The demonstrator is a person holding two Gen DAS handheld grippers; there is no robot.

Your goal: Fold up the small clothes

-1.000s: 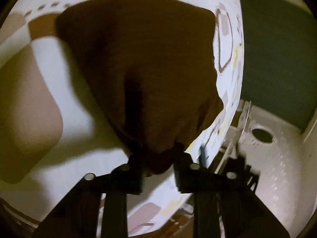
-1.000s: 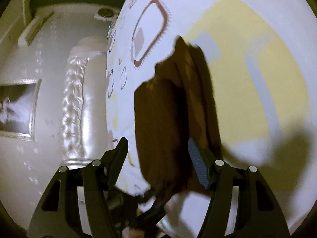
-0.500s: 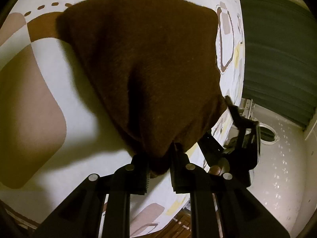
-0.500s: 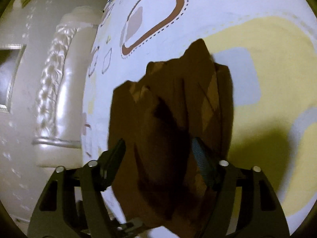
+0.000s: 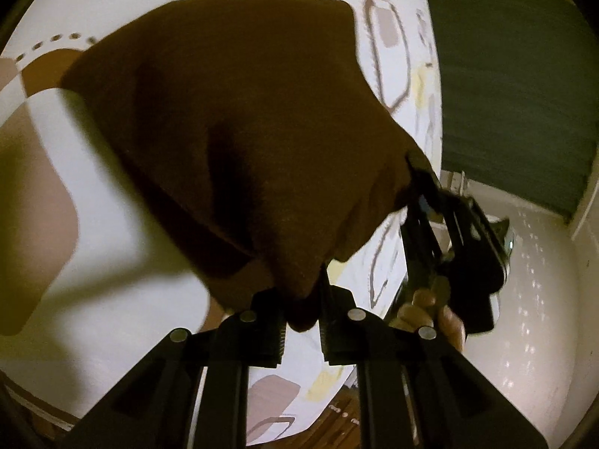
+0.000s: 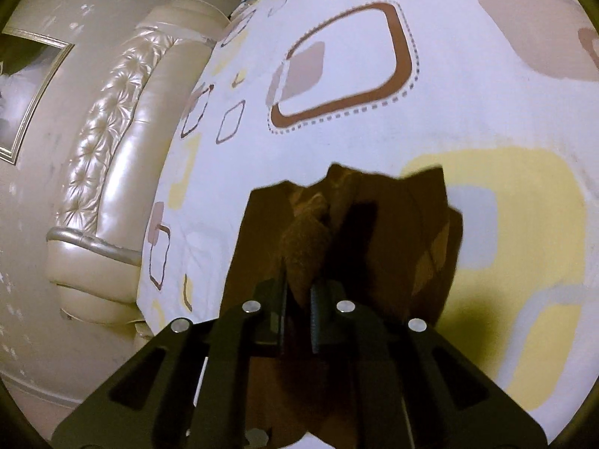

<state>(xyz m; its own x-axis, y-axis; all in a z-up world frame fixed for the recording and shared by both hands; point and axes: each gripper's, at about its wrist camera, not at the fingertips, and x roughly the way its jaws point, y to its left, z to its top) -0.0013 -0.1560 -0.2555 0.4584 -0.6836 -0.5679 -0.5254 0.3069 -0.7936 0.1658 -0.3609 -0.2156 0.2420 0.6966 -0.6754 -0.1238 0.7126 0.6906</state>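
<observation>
Left wrist view: the left gripper [image 5: 302, 308] points forward over the bed, its jaws pinched tight on the near corner of the brown garment [image 5: 243, 142]. The cloth spreads away from the pinch across the patterned bedsheet [image 5: 112, 299]. At right, the right gripper [image 5: 423, 183] reaches in from the bed's edge and meets the garment's right corner, with the person's right hand [image 5: 430, 310] wrapped round its handle below.

Right wrist view: the right gripper [image 6: 298, 293] angles down toward the sheet, jaws clamped on a bunched fold of the garment [image 6: 374, 232], which lies crumpled just ahead. A padded headboard [image 6: 112, 149] stands far left.
</observation>
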